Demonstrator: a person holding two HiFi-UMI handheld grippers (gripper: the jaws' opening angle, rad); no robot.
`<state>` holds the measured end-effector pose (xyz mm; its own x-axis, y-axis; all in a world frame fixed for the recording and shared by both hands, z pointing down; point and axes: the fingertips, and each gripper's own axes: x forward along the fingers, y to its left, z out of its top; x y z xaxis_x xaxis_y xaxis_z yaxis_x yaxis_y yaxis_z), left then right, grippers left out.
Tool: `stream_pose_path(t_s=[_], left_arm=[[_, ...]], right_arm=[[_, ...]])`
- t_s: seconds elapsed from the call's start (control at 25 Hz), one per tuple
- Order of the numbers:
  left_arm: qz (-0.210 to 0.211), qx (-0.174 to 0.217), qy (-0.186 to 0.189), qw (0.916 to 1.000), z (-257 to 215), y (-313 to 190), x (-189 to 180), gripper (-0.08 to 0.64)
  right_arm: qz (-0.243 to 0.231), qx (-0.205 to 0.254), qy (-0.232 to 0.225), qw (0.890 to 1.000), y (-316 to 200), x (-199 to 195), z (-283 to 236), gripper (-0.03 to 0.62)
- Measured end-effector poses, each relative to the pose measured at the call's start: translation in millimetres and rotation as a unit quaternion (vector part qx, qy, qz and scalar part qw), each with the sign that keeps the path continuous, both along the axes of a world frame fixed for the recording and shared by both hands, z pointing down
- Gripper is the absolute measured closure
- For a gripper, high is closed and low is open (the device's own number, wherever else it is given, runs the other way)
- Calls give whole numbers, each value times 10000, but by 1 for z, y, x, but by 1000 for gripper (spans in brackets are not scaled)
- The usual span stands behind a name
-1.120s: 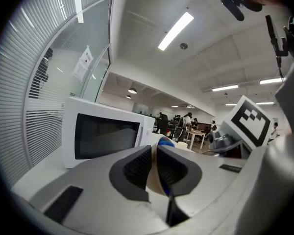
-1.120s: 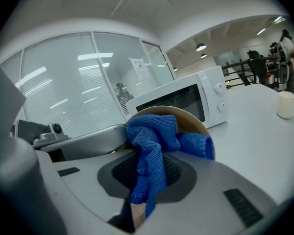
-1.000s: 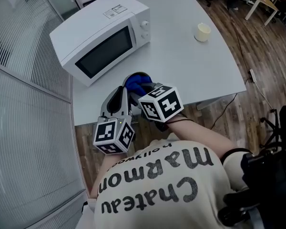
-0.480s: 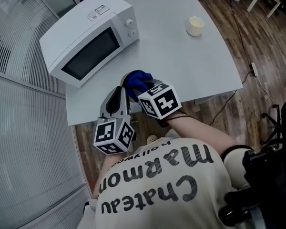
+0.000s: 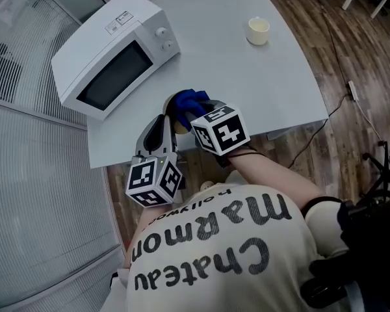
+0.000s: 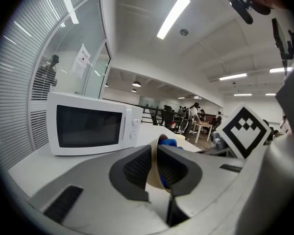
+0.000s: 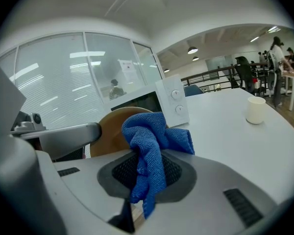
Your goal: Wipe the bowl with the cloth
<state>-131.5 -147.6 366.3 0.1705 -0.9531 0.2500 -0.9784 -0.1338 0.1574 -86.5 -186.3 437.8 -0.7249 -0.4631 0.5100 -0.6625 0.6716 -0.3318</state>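
— What is the left gripper (image 6: 154, 153) doing?
— Its jaws stand narrow, pinched on the thin wall of the bowl (image 6: 152, 176). The ribbed black pads press on either side of the rim, which runs up between them as a pale cream strip.

— And the right gripper (image 7: 147, 173)?
— Clamped on the cloth (image 7: 154, 141). A fold is trapped between the pads, a loose tail hangs below them, and the rest bunches up above the jaws.

— How does the cloth look?
— Deep blue, with a coarse knitted weave, crumpled into a lump with one corner poking out to the right.

— And the bowl?
— Tan and smooth. In the right gripper view it shows as a round disc tipped up on its edge, just behind the cloth. Whether that face is the inside or the underside I cannot tell. The cloth lies against it, and in the left gripper view a bit of blue peeks past the rim.

— Where is all this?
— From the head view, both grippers meet over the near edge of a white table (image 5: 247, 77), the cloth bunched between them. A white microwave (image 5: 110, 54) sits just beyond, to the left. A small cream cup (image 5: 258, 30) stands well apart at the far side of the table.
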Motion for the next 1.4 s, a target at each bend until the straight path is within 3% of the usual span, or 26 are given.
stream_pose_path(t_s=[0.4,0.72,0.84,1.04,1.4], left_arm=[[-121,148,31,9998,-9,-10,35,541],[-588,319,423,9969,-13,-17,38,552],[-667,395,485,9958,-17,-17,43,554],[-382,644,141,9971,-32,-16,73,555],[-288,769,48,9966,-38,-8,84,557]], right_arm=[[267,122,-494,9983,-19,46,-17,529],[206,355,-1021,9939,-25,72,-45,529],[41,385,-1237,9916,-22,77,-55,529],[-660,403,-1612,9839,3,64,-77,529],[-946,588,-1433,9834,17,61,-79,529]])
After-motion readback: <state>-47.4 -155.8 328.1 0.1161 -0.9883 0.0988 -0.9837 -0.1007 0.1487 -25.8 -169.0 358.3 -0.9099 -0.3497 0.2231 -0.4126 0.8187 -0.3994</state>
